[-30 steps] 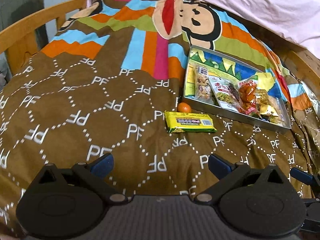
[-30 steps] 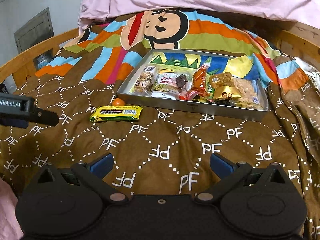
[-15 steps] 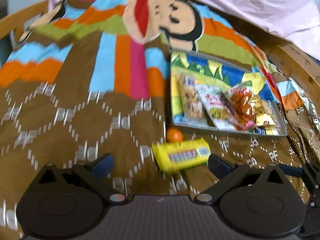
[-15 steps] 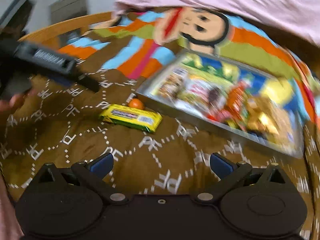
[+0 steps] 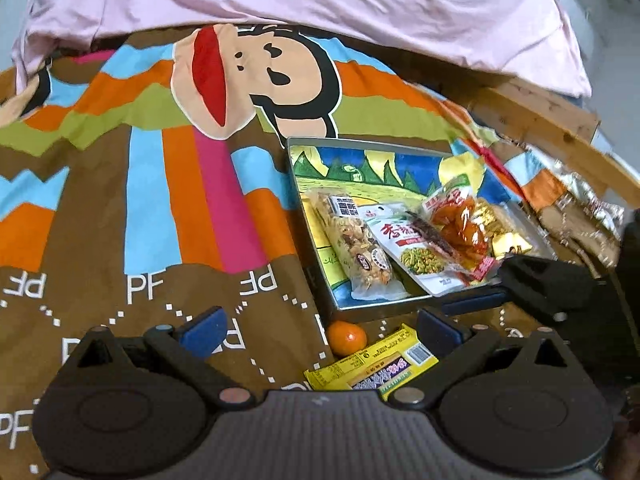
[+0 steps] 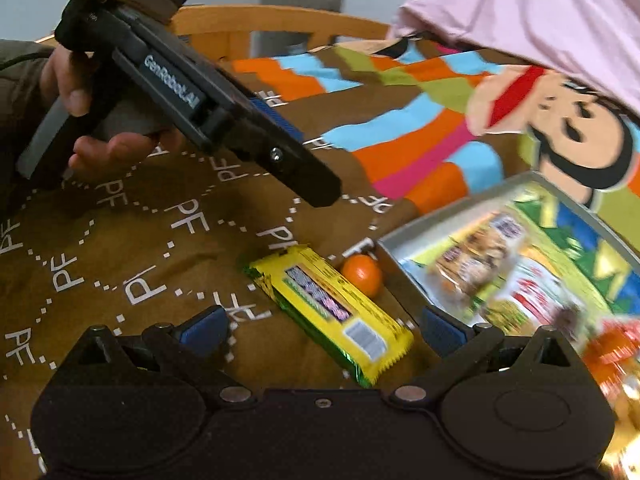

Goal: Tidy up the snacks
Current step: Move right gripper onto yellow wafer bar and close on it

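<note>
Both tongs stand released: my right tongs (image 6: pixel 322 330) straddle the yellow snack bar (image 6: pixel 330 310) on the bedspread (image 6: pixel 120 248), just beside the orange candy (image 6: pixel 362 274) outside the snack tin (image 5: pixel 316 280); my left tongs (image 5: pixel 320 326) hover near. Step: approach. Next I should lower and clench on the bar.

The light is soft and even indoor light, rather bright, with no strong direction. The pink sheet (image 5: pixel 320 4) is pale and nearly washed out in the left wrist view. Shadows on the brown blanket (image 6: pixel 120 248) are weak; one soft dark patch lies under the left gripper (image 6: pixel 320 196). The left wrist view is mostly sharp, but its right edge is smeared. The right wrist view has motion blur: the snack tray (image 6: pixel 384 246) and its packets are smeared. Both views bend strongly at the edges, with dark corners.
</note>
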### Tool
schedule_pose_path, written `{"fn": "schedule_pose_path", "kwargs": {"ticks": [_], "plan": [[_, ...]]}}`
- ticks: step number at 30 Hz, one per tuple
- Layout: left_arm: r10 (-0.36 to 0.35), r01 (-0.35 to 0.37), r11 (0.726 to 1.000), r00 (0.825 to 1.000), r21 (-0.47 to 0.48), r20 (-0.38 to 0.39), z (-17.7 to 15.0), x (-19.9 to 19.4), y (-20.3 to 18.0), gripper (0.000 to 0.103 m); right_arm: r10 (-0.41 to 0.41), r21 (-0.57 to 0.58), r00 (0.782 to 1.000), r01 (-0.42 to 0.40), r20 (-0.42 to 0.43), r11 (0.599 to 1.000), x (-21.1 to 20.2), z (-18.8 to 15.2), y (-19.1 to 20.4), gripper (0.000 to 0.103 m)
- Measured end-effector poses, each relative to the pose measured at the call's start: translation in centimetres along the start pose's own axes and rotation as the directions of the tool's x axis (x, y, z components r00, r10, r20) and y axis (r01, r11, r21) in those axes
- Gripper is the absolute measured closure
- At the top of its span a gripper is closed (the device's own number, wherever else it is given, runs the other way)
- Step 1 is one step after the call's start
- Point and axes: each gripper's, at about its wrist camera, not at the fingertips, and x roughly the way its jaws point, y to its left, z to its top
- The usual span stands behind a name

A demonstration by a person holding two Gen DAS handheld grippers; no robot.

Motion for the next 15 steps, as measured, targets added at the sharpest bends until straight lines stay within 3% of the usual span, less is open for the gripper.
{"fn": "schedule_pose_path", "kwargs": {"ticks": [8,15], "plan": [[-0.046,0.046,0.993,0.999,-0.11,0.003,-0.4,1.1,2.9,0.0,0.156,-0.019,0.987,-0.157,-0.048,0.987,3.3,1.2,-2.0,0.004],[-0.058,0.056,0.995,0.998,-0.088,-0.014,-0.8,1.4,2.6,0.0,0.21,0.047,0.975,-0.207,-0.078,0.977,4.5,0.7,-2.8,0.015]]}}
